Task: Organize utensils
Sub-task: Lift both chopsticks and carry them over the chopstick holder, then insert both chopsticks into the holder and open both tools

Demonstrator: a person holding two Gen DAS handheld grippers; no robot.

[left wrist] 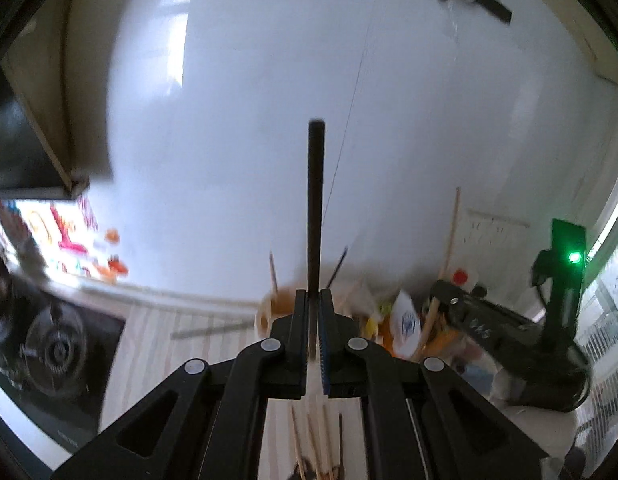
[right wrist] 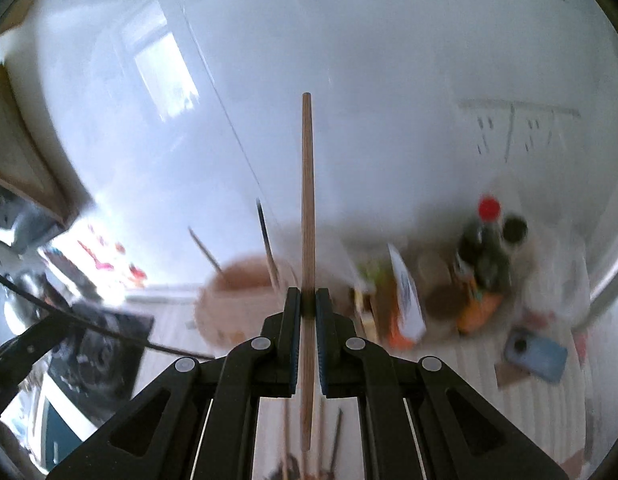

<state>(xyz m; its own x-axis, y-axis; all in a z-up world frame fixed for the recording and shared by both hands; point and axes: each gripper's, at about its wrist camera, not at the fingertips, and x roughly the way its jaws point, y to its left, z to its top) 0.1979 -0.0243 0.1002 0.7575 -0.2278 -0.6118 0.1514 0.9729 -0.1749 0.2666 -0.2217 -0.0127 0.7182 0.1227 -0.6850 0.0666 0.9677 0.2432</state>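
The left tool [left wrist: 313,300] is clenched on a black chopstick [left wrist: 315,200], which stands upright between its fingers, tip toward the white wall. The right tool [right wrist: 308,300] likewise grips a wooden chopstick [right wrist: 307,208], upright, its lower end reaching below the fingers. Beyond each tool a round brown holder [right wrist: 237,300] stands on the bench [right wrist: 449,364], with a few sticks leaning in it. More chopsticks [left wrist: 317,440] lie on the bench beneath the left tool. To the right stand a red-capped bottle [right wrist: 485,248] and blurred packets [right wrist: 405,304].
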